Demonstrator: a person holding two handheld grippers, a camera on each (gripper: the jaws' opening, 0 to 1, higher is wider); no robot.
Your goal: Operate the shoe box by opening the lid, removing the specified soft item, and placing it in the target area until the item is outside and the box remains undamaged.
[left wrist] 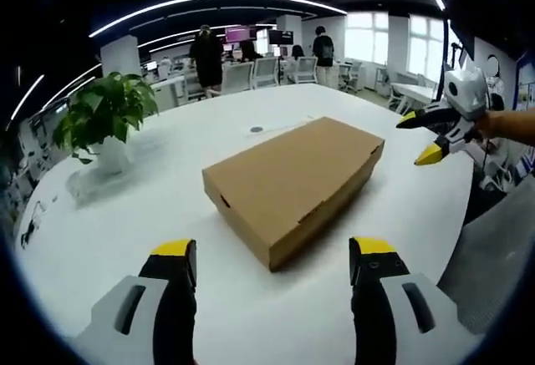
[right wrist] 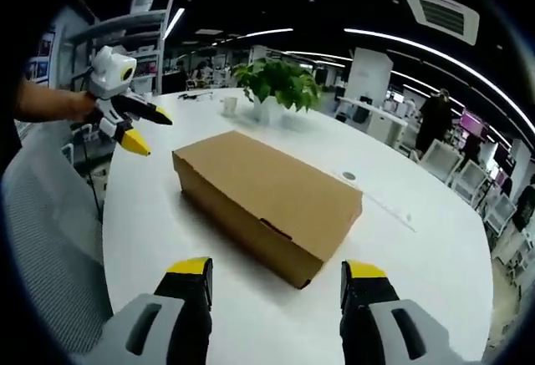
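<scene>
Two yellow-tipped jaws of the left gripper [left wrist: 273, 252] rise from the bottom of the left gripper view, spread wide apart with nothing between them; the right gripper [right wrist: 277, 271] stands the same way at the bottom of the right gripper view, jaws parted and empty. Just beyond each pair of tips, at the centre of both frames, lies the brown cardboard shoe box [left wrist: 294, 183] with its lid closed, resting flat on the white round table [left wrist: 125, 231]; neither gripper touches it. At the right edge of the left gripper view the right gripper appears held by a hand [left wrist: 506, 123], its jaws parted, above the table's edge and apart from the box. At the upper left of the right gripper view the left gripper shows likewise, jaws parted, beside the box's far corner. A potted green plant [left wrist: 104, 114] stands on the table, left of centre in the left gripper view and at upper centre in the right gripper view, well apart from the box. A grey mesh chair back [right wrist: 50, 240] lies at the lower left of the right gripper view. Office chairs [left wrist: 266, 71] and standing people [left wrist: 206, 54] occupy the background.
</scene>
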